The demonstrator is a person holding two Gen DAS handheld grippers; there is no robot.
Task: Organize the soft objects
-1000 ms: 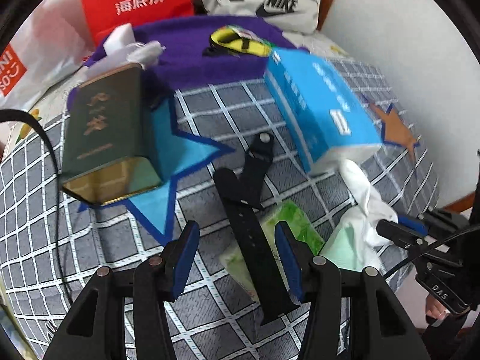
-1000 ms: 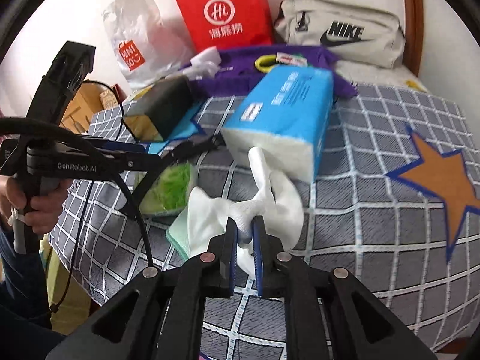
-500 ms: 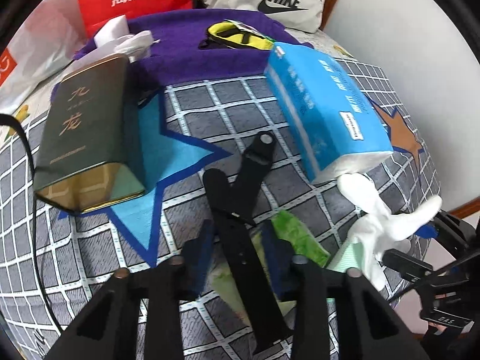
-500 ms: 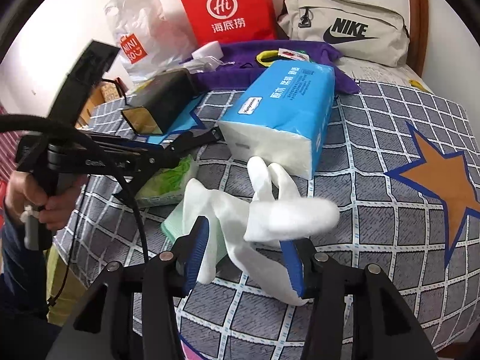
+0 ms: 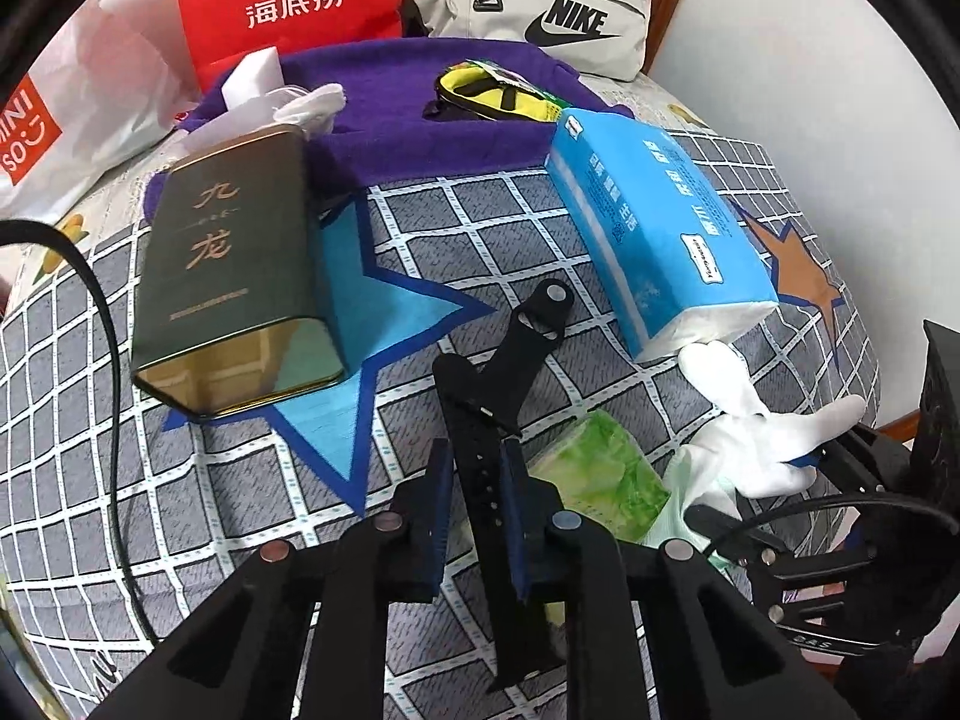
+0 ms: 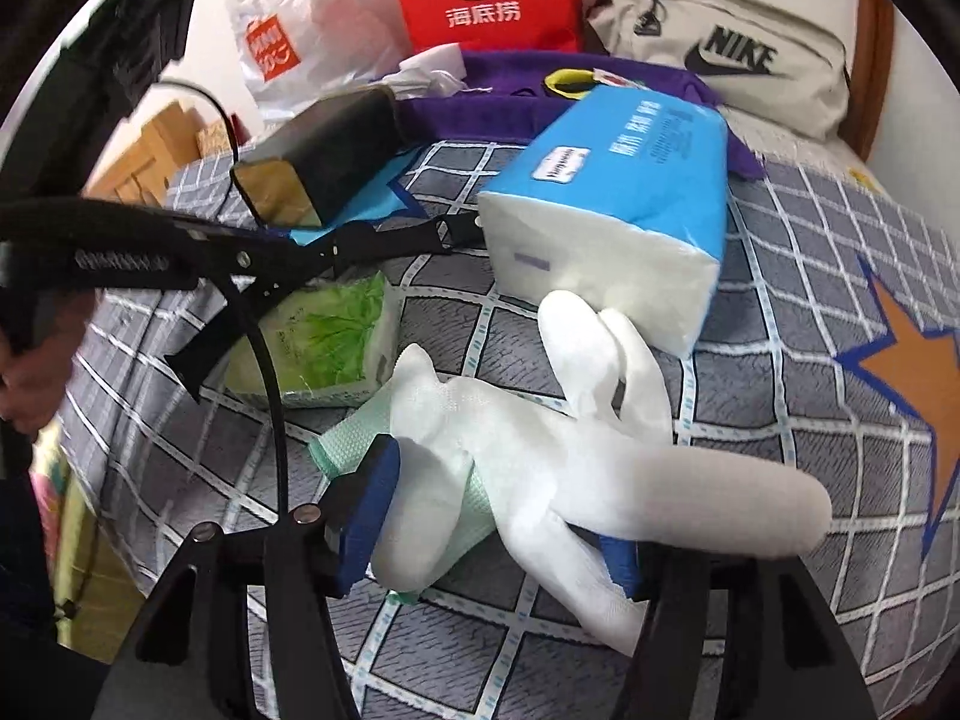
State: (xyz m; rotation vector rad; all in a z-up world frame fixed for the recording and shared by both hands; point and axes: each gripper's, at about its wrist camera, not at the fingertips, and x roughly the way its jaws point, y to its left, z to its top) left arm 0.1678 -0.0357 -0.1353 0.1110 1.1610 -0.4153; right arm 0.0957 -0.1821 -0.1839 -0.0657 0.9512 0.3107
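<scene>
My left gripper (image 5: 474,480) is shut on a black watch strap (image 5: 480,420) and holds it over the checked bed cover; the strap also shows in the right wrist view (image 6: 384,240). My right gripper (image 6: 498,498) is open, its blue pads either side of a white glove (image 6: 540,450) that lies loose on the cover, one finger draped over the right pad. The glove shows at the right of the left wrist view (image 5: 762,438). A green tissue pack (image 6: 324,342) lies beside the glove, over a pale green cloth (image 6: 348,444).
A blue tissue pack (image 5: 654,228) lies right of centre and a dark green tin (image 5: 228,276) at left. A purple towel (image 5: 390,132) with a yellow-black item (image 5: 486,90) lies behind. Red bag (image 5: 288,0), white plastic bag (image 5: 72,120) and Nike pouch (image 5: 552,6) stand at the back.
My left gripper closed on the black strap. My right gripper opened and released the white glove, which dropped onto the cover between the pads.
</scene>
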